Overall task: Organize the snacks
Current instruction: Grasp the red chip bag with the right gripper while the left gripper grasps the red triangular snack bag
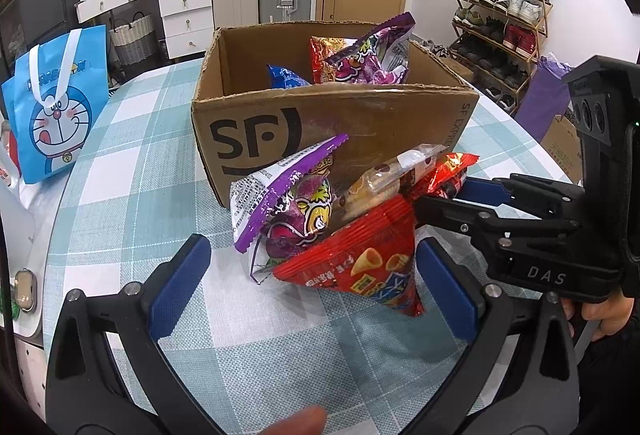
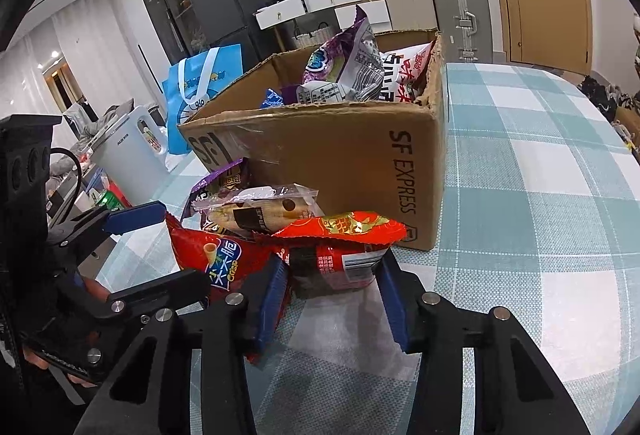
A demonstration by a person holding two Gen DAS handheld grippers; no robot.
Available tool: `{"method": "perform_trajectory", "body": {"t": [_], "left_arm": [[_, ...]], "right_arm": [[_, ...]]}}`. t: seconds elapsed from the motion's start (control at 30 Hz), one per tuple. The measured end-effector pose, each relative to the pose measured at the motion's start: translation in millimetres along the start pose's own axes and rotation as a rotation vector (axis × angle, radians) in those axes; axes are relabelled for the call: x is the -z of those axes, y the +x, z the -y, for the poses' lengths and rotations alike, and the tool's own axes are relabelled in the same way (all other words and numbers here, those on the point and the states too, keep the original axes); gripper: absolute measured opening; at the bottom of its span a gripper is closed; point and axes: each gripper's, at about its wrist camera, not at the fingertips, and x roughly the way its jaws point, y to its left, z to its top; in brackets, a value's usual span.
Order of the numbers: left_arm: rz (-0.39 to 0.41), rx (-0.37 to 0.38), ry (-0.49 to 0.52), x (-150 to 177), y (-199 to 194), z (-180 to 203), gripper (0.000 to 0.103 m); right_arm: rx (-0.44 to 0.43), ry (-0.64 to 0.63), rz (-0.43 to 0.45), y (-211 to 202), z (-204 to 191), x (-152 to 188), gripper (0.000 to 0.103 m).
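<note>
**A:** Where do the snacks sit?

**B:** A heap of four lies on the teal-and-white checked tablecloth, right against the front wall of the open brown cardboard box printed "SF". Nearest the left wrist camera is a red crinkly bag of cone crisps. Behind it leans a purple-and-silver foil packet, and a clear wrapper of biscuit rolls rests on top of the pile.

**A:** And the fourth?

**B:** A red packet with a gold fish print, at the right end of the heap, close to the box's corner.

**A:** What is the right gripper doing?

**B:** Its blue pads are drawn in narrow and press on both sides of that fish-print packet. The packet's lower edge looks to be on or just over the cloth; I cannot tell which.

**A:** The left gripper?

**B:** Spread wide, nothing gripped. The cone-crisp bag lies between its fingers; the right finger is just beside the bag's edge, the left one well apart.

**A:** Anything in the box?

**B:** Several packets stand inside: a purple bag, a red one behind it, and a blue packet lower down.

**A:** Around the table?

**B:** A blue cartoon-cat tote bag stands at the table's left edge.
</note>
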Motion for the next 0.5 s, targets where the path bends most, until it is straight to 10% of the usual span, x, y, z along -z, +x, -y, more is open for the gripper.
{"method": "perform_trajectory", "body": {"t": [0.3, 0.5], "left_arm": [[-0.034, 0.050, 0.010, 2.5, 5.1, 1.7, 0.101], [-0.064, 0.117, 0.025, 5.3, 10.3, 5.8, 0.081]], "right_arm": [[-0.003, 0.002, -0.008, -1.5, -0.7, 1.0, 0.045], [-0.009, -0.008, -0.017, 1.3, -3.6, 1.1, 0.045]]}}
